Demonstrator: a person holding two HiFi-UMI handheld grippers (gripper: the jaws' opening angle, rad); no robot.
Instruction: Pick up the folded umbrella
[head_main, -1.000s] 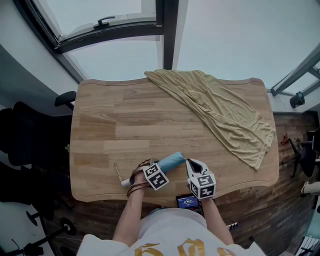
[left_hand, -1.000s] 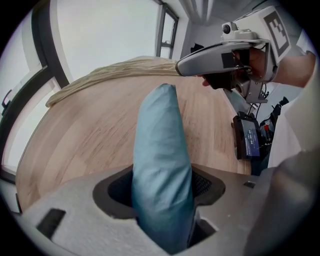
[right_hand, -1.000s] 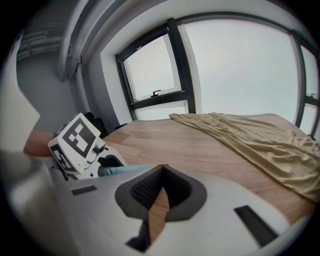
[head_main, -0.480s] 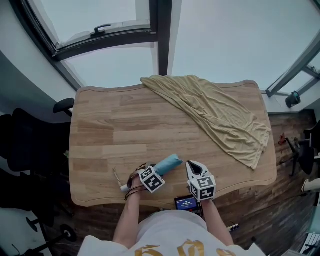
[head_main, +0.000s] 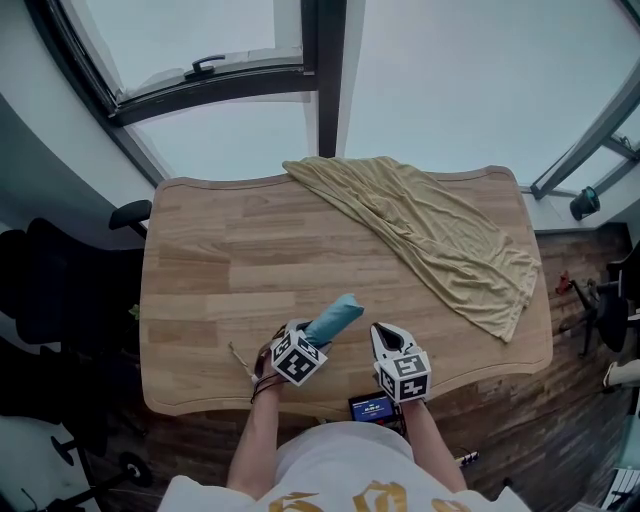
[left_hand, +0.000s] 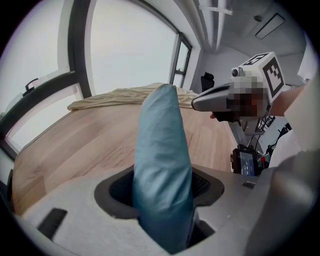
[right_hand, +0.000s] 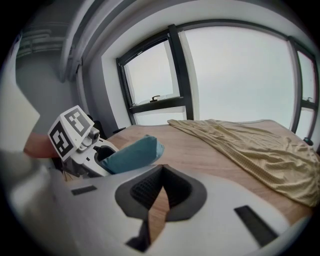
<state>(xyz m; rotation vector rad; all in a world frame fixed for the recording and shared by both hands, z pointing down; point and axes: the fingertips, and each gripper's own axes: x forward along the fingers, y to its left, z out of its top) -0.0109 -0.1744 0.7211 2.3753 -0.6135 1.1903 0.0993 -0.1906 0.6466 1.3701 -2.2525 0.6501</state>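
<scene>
Head view: left gripper clamps the umbrella, whose long axis runs out along the jaws, tip tilted above the table. Right gripper, jaws together and empty, sits just beside.

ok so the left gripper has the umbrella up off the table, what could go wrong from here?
1. The left gripper holds the folded umbrella near one end, with most of its length sticking out past the jaws, which have just been closing on it. The soft blue sleeve could slide or pivot in the grip.
2. The right gripper, shut and empty, sits close beside it. A swing of the umbrella's free end could hit it.
</scene>
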